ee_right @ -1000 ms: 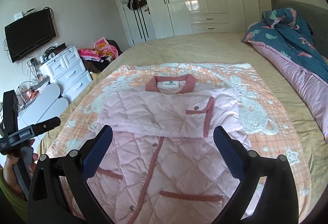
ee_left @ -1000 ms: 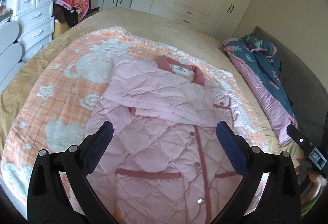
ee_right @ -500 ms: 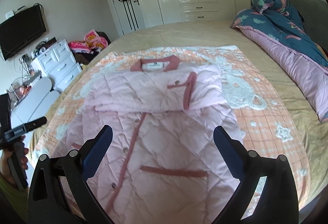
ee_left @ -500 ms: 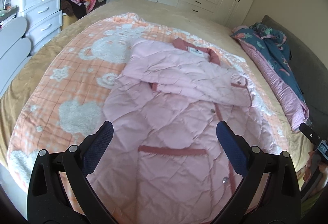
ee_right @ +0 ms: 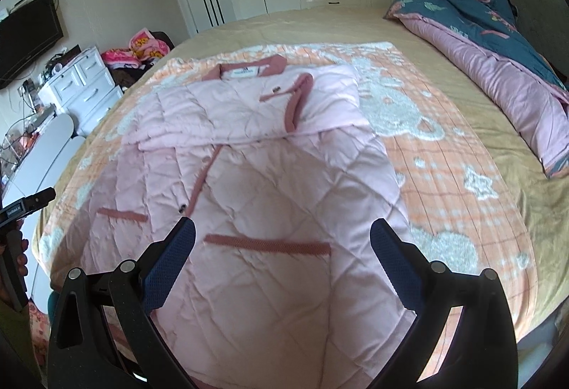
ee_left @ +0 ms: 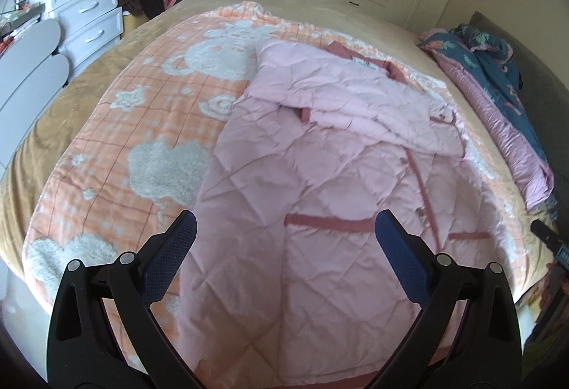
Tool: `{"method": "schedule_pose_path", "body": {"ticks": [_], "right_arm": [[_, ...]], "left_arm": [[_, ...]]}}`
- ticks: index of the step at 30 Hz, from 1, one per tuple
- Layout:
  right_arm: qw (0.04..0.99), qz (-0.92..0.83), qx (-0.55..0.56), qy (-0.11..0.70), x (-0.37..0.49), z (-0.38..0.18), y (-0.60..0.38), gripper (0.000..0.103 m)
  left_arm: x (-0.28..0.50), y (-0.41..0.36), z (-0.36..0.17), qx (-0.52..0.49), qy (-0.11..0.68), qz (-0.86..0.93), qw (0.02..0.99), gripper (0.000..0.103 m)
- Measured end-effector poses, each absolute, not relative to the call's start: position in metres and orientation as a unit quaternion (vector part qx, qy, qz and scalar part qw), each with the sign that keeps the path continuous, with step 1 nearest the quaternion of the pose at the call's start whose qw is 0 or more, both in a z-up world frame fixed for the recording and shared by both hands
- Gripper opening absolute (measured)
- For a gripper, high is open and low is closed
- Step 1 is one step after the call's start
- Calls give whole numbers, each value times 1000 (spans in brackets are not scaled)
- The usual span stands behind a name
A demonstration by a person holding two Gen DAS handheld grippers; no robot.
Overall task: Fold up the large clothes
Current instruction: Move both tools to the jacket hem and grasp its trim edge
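We log: pink quilted coat [ee_left: 320, 182], sleeves folded, on bed [ee_right: 462, 196]; left tool [ee_left: 286, 229] and right tool [ee_right: 282, 234] released above it.

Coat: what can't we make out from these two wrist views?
- Coat hem: cut off by the bottom edge and left gripper in the left view; behind the right gripper in the right view.
- Sleeves: folded across the chest, so what lies underneath is hidden.
- Collar label: text too small.
- Coat surface near both grippers: blurred.
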State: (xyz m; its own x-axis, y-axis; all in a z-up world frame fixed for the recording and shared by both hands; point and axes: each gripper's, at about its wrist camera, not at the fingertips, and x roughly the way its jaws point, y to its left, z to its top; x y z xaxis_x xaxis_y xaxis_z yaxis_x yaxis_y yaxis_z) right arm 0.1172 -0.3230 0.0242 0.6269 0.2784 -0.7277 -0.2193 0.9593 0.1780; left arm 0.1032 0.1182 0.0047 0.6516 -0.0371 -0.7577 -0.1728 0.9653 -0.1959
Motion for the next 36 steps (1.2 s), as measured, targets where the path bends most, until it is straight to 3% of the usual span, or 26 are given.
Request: {"method": "schedule_pose_path", "body": {"ticks": [26,31,36], "right_arm": [[889,96,38,445,88,-15,-364,98],[887,81,42,452,81,-21,-376,98],[884,76,45,459,74,-26,-386,98]], "left_arm": [[46,156,-68,-190,475,36,858,94],[39,153,-76,-210,483,16,850,68],[33,146,-85,-214,491,15,844,60]]}}
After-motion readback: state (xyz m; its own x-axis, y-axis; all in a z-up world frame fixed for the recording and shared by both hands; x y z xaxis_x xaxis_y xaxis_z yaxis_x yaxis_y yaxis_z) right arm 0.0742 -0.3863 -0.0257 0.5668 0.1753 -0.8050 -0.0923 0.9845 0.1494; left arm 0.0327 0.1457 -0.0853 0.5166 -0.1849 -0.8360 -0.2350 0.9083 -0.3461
